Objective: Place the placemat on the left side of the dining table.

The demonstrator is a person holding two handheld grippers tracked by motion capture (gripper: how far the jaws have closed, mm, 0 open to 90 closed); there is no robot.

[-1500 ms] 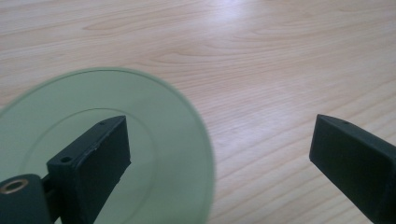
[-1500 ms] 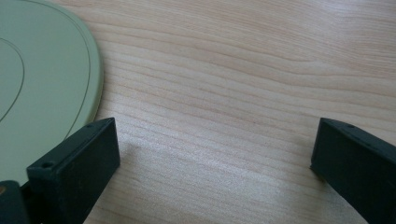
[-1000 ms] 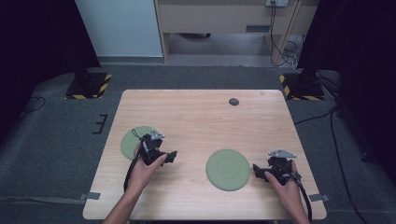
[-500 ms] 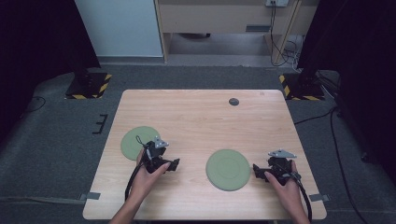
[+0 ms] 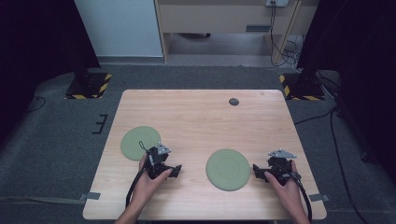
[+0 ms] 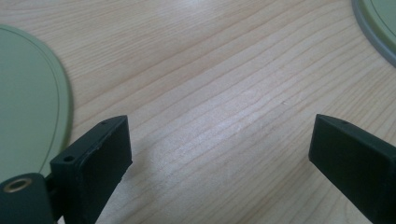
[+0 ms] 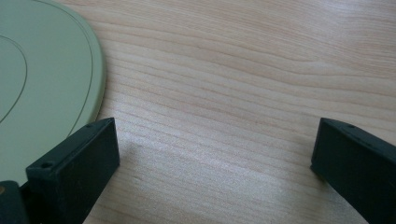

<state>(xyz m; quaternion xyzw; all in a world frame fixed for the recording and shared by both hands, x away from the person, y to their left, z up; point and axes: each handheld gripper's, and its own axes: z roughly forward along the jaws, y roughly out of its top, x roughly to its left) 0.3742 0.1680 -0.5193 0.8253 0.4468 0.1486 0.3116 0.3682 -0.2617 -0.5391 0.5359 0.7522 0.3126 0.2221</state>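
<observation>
High view: a light wooden table (image 5: pixel 201 121) carries two flat green discs. The left disc (image 5: pixel 140 143) lies near the table's left edge; the right disc (image 5: pixel 228 169) lies toward the near right. A small dark round object (image 5: pixel 234 101) sits well apart from both, near the far edge. The left gripper (image 5: pixel 173 171), held in the person's left hand (image 5: pixel 150 179), rests low between the two discs and touches neither; its jaws point toward the right disc, which suggests that disc is the object of approach. The right gripper (image 5: pixel 256 168), in the right hand (image 5: pixel 282 181), sits just beside the right disc's right rim, jaws facing it, a placement suited to taking the rim from the side. Left gripper view: the jaws stand wide apart with bare wood between them; nothing is gripped. A green disc occupies the left margin (image 6: pixel 28 102), and the edge of another shows at the upper right corner (image 6: pixel 378 23). Right gripper view: the jaws are likewise spread wide and empty over the tabletop. The right disc (image 7: pixel 42 74) lies at the left, its rim close by the left jaw but not between the jaws, so no hold has been taken.
</observation>
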